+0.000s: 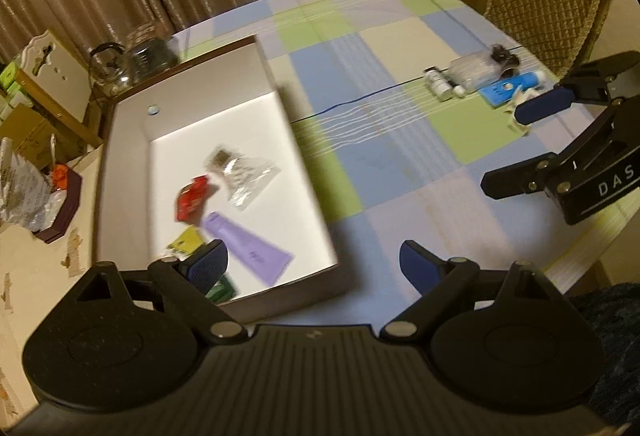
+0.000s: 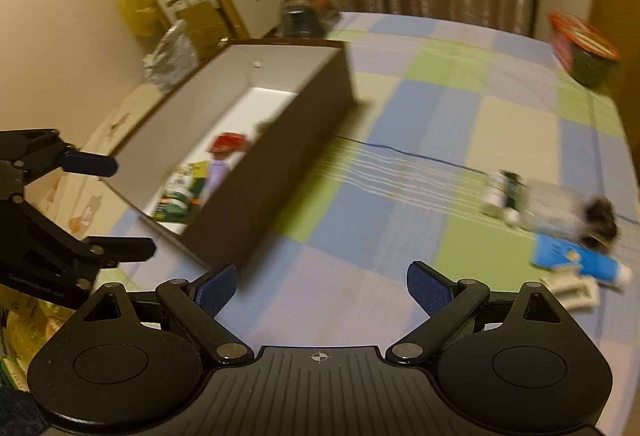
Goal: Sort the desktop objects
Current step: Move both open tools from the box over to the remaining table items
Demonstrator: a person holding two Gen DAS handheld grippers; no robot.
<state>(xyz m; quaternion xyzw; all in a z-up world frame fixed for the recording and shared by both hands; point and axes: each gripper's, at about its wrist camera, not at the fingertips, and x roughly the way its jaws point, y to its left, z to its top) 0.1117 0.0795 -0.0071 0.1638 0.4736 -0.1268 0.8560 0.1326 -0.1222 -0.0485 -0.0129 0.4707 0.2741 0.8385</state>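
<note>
Left wrist view: a checked tablecloth (image 1: 380, 48) carries a brown open box (image 1: 124, 172) holding a purple tube (image 1: 248, 248) and red packet (image 1: 192, 198). Left gripper (image 1: 314, 262) and right gripper (image 2: 322, 290) both gape wide, empty. Blue tube (image 2: 580, 262) and small bottles (image 2: 500, 192) lie apart on the cloth.

Open box (image 1: 276, 76), dark brown outside w/ white inside, sits on left part of checked cloth; in it lie a clear plastic bag (image 1: 244, 172), red packet (image 1: 194, 198), lilac tube (image 1: 248, 250) flat w/ crimped end toward near wall, yellow-green packet (image 1: 186, 242) and green packet (image 1: 220, 290) at near end. Well apart to the right, a loose cluster on the cloth: small bottles (image 1: 438, 84) lying down, clear bag w/ dark stuff (image 1: 482, 66), blue tube (image 1: 510, 86) w/ white cap, flat. Beige item (image 2: 576, 290) just beside blue tube – too blurred to tell what.
</note>
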